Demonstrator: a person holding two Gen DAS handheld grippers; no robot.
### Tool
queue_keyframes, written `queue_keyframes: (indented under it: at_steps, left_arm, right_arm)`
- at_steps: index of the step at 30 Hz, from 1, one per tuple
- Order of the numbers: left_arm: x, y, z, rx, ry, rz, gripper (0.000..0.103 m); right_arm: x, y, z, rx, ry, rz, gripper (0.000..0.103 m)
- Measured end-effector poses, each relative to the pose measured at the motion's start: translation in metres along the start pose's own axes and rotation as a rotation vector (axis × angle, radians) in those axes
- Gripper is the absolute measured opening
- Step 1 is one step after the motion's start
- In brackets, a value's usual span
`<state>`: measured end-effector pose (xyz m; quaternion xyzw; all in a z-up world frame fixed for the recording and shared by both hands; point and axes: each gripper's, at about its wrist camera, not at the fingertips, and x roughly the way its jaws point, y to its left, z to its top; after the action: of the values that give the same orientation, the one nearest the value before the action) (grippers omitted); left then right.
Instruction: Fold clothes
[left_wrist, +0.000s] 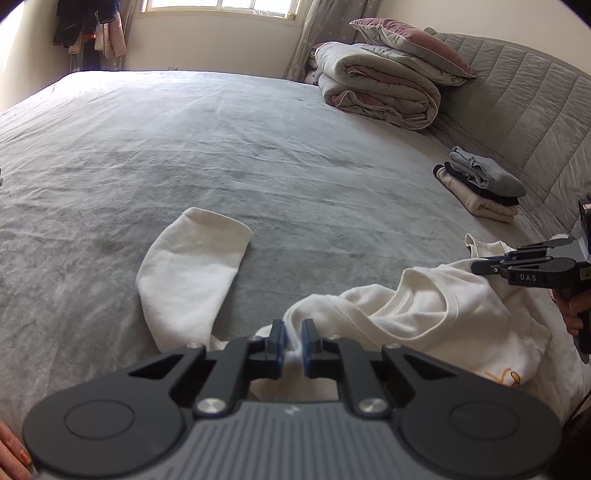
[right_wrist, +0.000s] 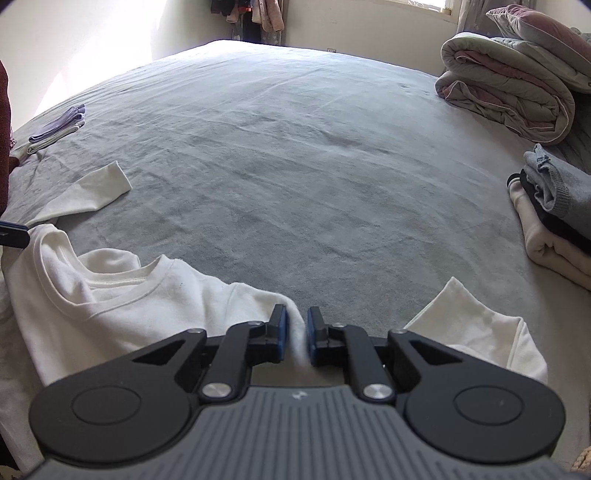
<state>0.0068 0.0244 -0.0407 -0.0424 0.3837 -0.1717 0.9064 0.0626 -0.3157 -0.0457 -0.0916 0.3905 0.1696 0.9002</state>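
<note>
Your white sweatshirt (left_wrist: 424, 314) lies crumpled on the grey bed (left_wrist: 221, 155), at the near edge, neckline up and open toward the middle of the bed.

Left of the sweatshirt's body, one sleeve (left_wrist: 192, 273) stretches out flat across the sheet, cuff pointing away from you. Farther left of the sweatshirt, near the bed's edge, sits a small pile of folded purple and white pieces (right_wrist: 55, 129).

Your left gripper (left_wrist: 293, 343) has its jaws pinching a ridge of white fabric at the sweatshirt's left shoulder; the blue pads (left_wrist: 281, 341) press the cloth from both sides.

Your right gripper (right_wrist: 297, 339) does likewise at the sweatshirt's right shoulder: its jaws are closed on a raised fold of the white cloth, with the neckline just left of it. In the left wrist view your hand (left_wrist: 574, 314) shows under that gripper.

Right of the sweatshirt's body, the other sleeve (right_wrist: 476, 332) lies flat with its cuff toward the middle of the bed. Beyond the sweatshirt to the right stands a stack of folded clothes (left_wrist: 480, 181), grey on top, dark in between, cream below. Behind that, a rolled quilt (left_wrist: 376, 85) with a pillow (left_wrist: 410, 44) on top.
</note>
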Motion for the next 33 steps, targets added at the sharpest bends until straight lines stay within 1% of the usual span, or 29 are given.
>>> queue_keyframes:
  at_steps: [5, 12, 18, 23, 26, 28, 30, 33]
  left_arm:
    - [-0.001, 0.000, 0.002, -0.020, -0.016, 0.015, 0.008]
    - [-0.004, -0.004, 0.008, -0.036, -0.052, 0.022, 0.007]
    - [0.003, -0.008, 0.009, -0.016, -0.022, 0.008, 0.008]
    - [0.005, -0.006, 0.007, -0.003, 0.004, -0.005, 0.013]
    - [0.004, -0.006, 0.006, -0.006, 0.007, -0.005, 0.013]
    - [0.003, -0.006, 0.006, -0.005, 0.006, 0.001, 0.013]
    - [0.003, -0.007, 0.006, -0.006, 0.003, 0.007, 0.009]
    - [0.001, -0.008, 0.007, -0.010, -0.012, 0.016, 0.006]
  right_arm:
    - [-0.008, 0.005, -0.003, -0.033, -0.031, -0.022, 0.006]
    - [-0.022, 0.004, -0.003, -0.032, -0.080, -0.044, 0.006]
    - [-0.024, 0.006, -0.004, -0.042, -0.095, -0.055, 0.006]
    - [-0.024, 0.006, -0.006, -0.043, -0.090, -0.055, 0.006]
    - [-0.023, 0.007, -0.006, -0.050, -0.087, -0.057, 0.006]
    - [-0.023, 0.008, -0.007, -0.053, -0.085, -0.059, 0.006]
    - [-0.023, 0.008, -0.007, -0.053, -0.085, -0.061, 0.006]
    - [-0.022, 0.009, -0.007, -0.053, -0.089, -0.067, 0.006]
